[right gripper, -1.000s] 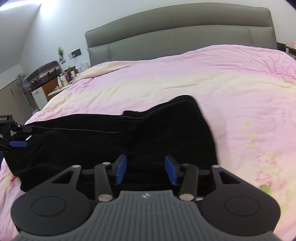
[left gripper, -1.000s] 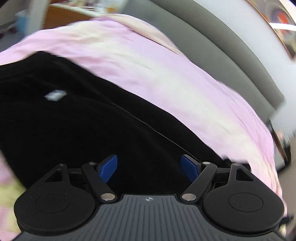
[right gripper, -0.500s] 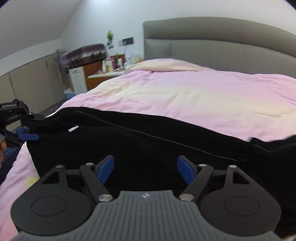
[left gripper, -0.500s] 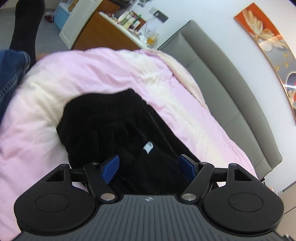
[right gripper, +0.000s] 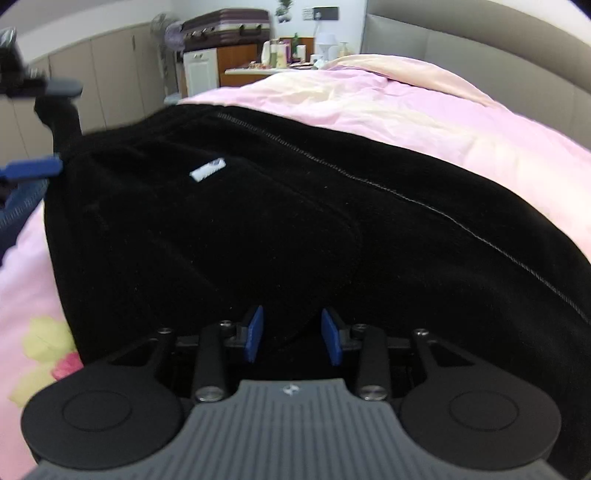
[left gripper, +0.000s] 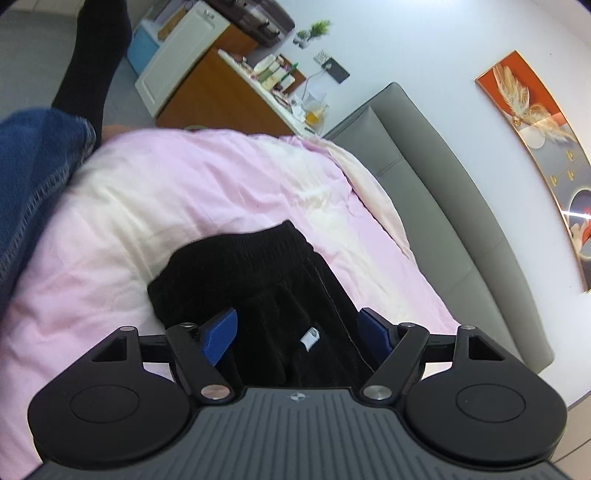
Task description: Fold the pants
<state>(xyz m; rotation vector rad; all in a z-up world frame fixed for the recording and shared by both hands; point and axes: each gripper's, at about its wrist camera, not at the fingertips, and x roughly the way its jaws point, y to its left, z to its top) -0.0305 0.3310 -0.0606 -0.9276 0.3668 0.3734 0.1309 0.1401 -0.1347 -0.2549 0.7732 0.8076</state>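
Left gripper (left gripper: 297,334) jaws spread over the black velvety pants (left gripper: 255,273) on the pink quilt (left gripper: 177,192); right gripper (right gripper: 292,334) jaws half-spread, touching fabric.

bare duvet (left gripper: 155,206) around pants (right gripper: 258,229)

1. Black pants (left gripper: 258,280): one pair, centre of frame, bearing one white label (left gripper: 309,336).
2. Pink duvet (left gripper: 177,192): one, mid-frame.
3. Grey headboard (left gripper: 436,206): one, right of frame.
4. Framed picture (left gripper: 543,147): one, upper right.
5. Suitcase (right gripper: 225,27): one, top centre.
6. Potted plant (left gripper: 314,31): one, top centre.
7. White cabinet (right gripper: 199,70): one, upper centre.
8. Standing fan (right gripper: 162,37): one, upper left.
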